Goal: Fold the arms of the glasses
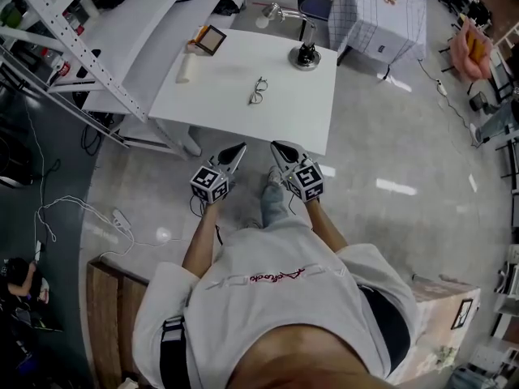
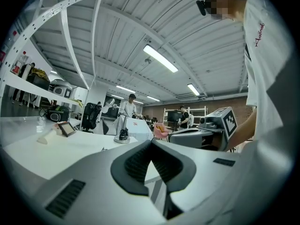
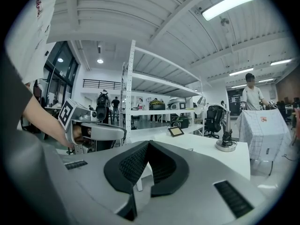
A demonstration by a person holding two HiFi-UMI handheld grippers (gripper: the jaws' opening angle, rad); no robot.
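Observation:
A pair of dark-framed glasses (image 1: 258,90) lies near the middle of the white table (image 1: 308,120), arms spread. Both grippers hang in front of the table's near edge, above the floor and well short of the glasses. My left gripper (image 1: 240,147) has its jaws pressed together with nothing between them, and its own view shows the pads meeting at the tip (image 2: 150,143). My right gripper (image 1: 276,146) is likewise shut and empty (image 3: 147,144). Each gripper shows in the other's view, the right (image 2: 206,131) and the left (image 3: 91,132).
On the table stand a lamp with a round base (image 1: 305,56), a small framed screen (image 1: 212,39) and a white roll (image 1: 186,66). A white shelving rack (image 1: 73,39) runs along the left. A checked-cloth table (image 1: 377,14) stands beyond. Cables (image 1: 81,213) lie on the floor at left.

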